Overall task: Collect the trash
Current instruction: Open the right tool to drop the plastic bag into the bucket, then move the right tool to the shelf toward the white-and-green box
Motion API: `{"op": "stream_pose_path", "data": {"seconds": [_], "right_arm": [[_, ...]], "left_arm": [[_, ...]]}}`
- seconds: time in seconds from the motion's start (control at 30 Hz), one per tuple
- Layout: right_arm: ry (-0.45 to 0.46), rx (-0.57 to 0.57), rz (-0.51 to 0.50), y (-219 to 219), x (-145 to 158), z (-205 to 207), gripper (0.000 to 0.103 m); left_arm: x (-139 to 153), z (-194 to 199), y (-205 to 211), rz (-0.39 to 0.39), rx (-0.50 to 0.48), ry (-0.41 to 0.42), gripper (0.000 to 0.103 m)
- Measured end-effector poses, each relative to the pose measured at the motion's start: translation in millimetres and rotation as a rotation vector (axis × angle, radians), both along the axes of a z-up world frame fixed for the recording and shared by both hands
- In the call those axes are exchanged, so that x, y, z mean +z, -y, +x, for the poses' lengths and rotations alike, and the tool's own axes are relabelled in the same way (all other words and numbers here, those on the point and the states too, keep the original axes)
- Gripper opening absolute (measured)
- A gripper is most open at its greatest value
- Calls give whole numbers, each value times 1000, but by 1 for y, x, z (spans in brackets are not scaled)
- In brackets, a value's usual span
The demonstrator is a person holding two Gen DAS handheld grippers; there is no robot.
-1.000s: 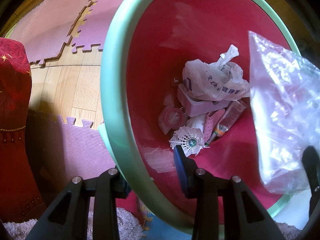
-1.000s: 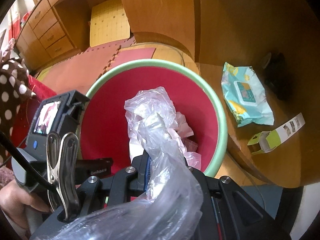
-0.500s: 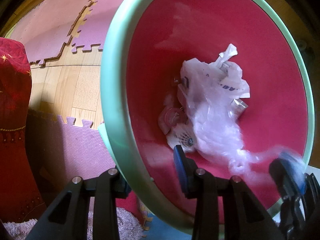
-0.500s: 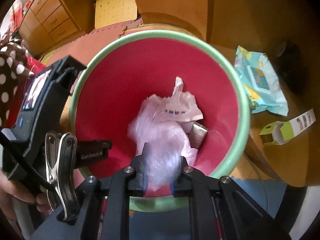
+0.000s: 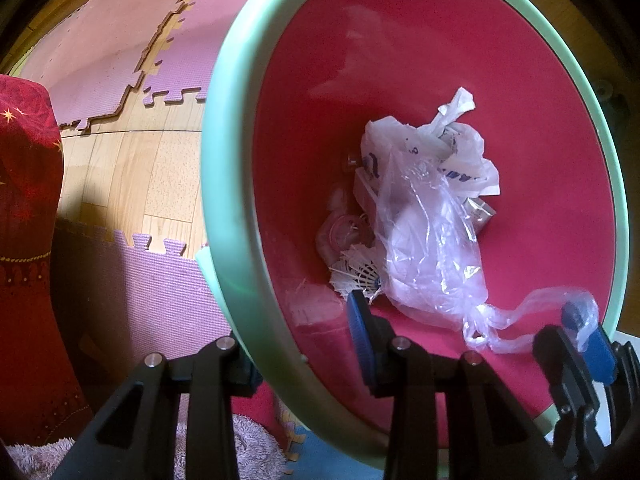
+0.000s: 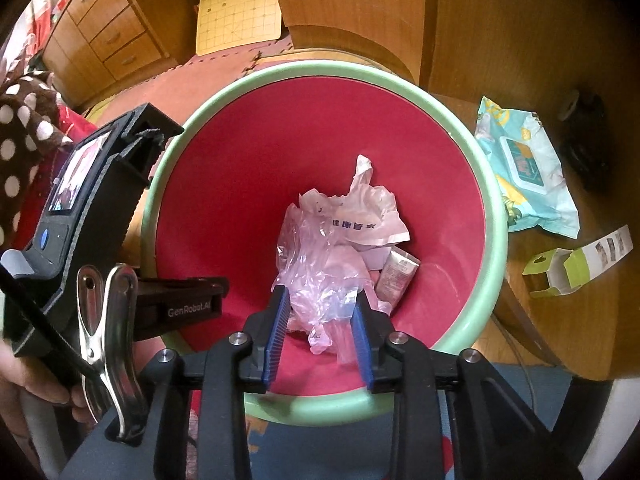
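Left hand-held gripper [image 5: 298, 354]: pinched on the pale green rim of the bin [image 5: 224, 216], one finger outside the wall and one inside, holding the bin tilted toward the right hand.
Right hand-held gripper [image 6: 320, 334]: over the bin's mouth, pointing steeply down into it; its jaws were opening, blue pads [image 6: 276, 336] spread to either side of the clear plastic bag [image 6: 316, 284].
Bag against the pads: its lower tail hung between them; from the left wrist view a thin strand of film seemed to cling to one right fingertip, so I judged the release not quite finished.
Where the trash lay: the clear plastic bag was inside the red bin, draped over a printed white bag [image 6: 360, 216], a small tube [image 6: 398, 274] and a shuttlecock [image 5: 358, 274] at the bottom.
Key relation: the bag lay directly ahead of and below the right gripper, its long axis running from the fingertips down toward the bin's floor; the right hand was the nearer one.
Still outside the bin: a wet-wipes pack [image 6: 524, 172] and an opened green-and-white carton [image 6: 572, 268] on the table [image 6: 500, 40], to the right of the bin, on the right hand's side.
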State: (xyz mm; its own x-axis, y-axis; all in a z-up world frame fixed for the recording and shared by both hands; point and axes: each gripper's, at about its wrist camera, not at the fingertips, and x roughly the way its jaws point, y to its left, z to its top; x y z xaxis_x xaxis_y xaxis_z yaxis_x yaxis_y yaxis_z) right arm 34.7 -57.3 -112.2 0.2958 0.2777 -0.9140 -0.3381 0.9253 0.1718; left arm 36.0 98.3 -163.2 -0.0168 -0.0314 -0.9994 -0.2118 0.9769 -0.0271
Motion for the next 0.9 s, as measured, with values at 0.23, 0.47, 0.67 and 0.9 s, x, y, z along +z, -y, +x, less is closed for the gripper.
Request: {"op": "stream_pose_path", "data": {"seconds": [0.23, 0.47, 0.67, 0.9], "right_arm": [[58, 4, 11, 2, 15, -1, 31], [170, 9, -7, 3, 38, -3, 31], [227, -57, -19, 19, 52, 7, 31], [215, -221, -11, 59, 55, 27, 32]], "left_arm": [[0, 0, 0, 0, 1, 0, 38], [0, 0, 0, 1, 0, 0, 38], [0, 0, 1, 1, 0, 0, 38], [0, 0, 1, 1, 1, 0, 38]]}}
